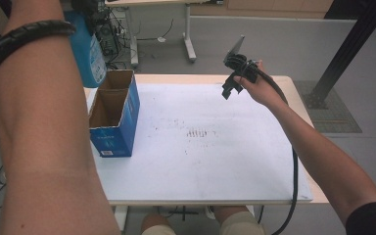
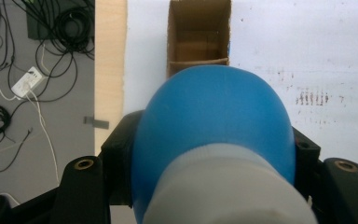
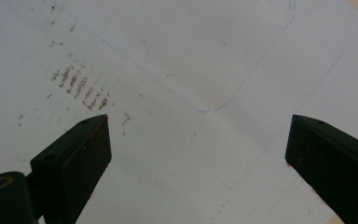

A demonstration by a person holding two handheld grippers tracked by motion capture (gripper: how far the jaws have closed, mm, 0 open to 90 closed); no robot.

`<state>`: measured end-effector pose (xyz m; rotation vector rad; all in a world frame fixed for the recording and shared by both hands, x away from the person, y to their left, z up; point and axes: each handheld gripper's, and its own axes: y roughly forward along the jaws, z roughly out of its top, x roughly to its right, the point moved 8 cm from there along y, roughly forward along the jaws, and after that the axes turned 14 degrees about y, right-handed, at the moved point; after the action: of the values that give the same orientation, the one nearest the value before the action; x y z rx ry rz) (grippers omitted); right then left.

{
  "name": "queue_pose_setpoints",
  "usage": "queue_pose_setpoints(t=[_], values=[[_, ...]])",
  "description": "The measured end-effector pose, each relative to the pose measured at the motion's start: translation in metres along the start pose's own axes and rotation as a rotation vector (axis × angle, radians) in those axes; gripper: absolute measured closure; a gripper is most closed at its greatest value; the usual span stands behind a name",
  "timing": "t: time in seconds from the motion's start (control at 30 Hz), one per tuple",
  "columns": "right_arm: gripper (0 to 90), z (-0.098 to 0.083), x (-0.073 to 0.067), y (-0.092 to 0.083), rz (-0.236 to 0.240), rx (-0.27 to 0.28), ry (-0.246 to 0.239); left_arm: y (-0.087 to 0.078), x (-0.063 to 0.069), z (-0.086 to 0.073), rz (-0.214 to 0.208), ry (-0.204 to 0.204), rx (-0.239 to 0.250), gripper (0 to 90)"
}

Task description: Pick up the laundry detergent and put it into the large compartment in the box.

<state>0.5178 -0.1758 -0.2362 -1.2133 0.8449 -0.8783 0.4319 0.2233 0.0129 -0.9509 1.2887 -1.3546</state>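
Observation:
My left gripper (image 2: pixel 209 156) is shut on a blue bottle (image 2: pixel 214 116) with a white neck, held high above the table's left side. In the high view the bottle (image 1: pixel 90 56) hangs just behind an open blue cardboard box (image 1: pixel 125 117) with two compartments. Seen from the left gripper, the box (image 2: pixel 198 32) lies below and ahead of the bottle, and its compartments look empty. My right gripper (image 1: pixel 231 88) hovers over the table's far right part. Its jaws stand wide apart with nothing between them, and the right gripper (image 3: pixel 198 140) looks down on bare white board.
A white board (image 1: pixel 200 166) with brown smudges (image 1: pixel 198 132) covers the wooden table. Cables and a power strip (image 2: pixel 28 81) lie on the floor to the left. A desk leg (image 1: pixel 189 44) stands beyond the table, and a black post (image 1: pixel 347 49) at the right.

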Motion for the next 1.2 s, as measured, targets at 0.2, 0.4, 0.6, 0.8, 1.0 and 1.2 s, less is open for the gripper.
queue_pose_setpoints(t=[0.2, 0.4, 0.6, 0.8, 1.0, 1.2], values=[[7.0, 0.000, 0.000, 0.000, -0.001, 0.001, -0.002, 0.010, -0.001, 0.000, -0.005, 0.002, -0.002, 37.6], [6.9, 0.000, 0.000, 0.001, 0.001, 0.001, -0.002, 0.023, 0.000, 0.001, -0.010, 0.012, -0.007, 37.6], [7.0, -0.001, 0.002, 0.000, 0.002, 0.002, 0.006, 0.038, 0.000, 0.002, -0.016, 0.016, -0.019, 37.6], [6.9, -0.002, 0.004, -0.001, 0.002, 0.006, 0.011, 0.055, -0.001, 0.001, -0.025, 0.016, -0.013, 37.6], [7.0, -0.002, 0.005, -0.002, 0.001, 0.006, 0.014, 0.069, -0.001, 0.001, -0.028, 0.019, -0.018, 37.6], [6.9, -0.002, 0.004, -0.001, -0.002, 0.004, 0.007, 0.083, -0.001, -0.002, -0.028, 0.024, -0.022, 37.5]])
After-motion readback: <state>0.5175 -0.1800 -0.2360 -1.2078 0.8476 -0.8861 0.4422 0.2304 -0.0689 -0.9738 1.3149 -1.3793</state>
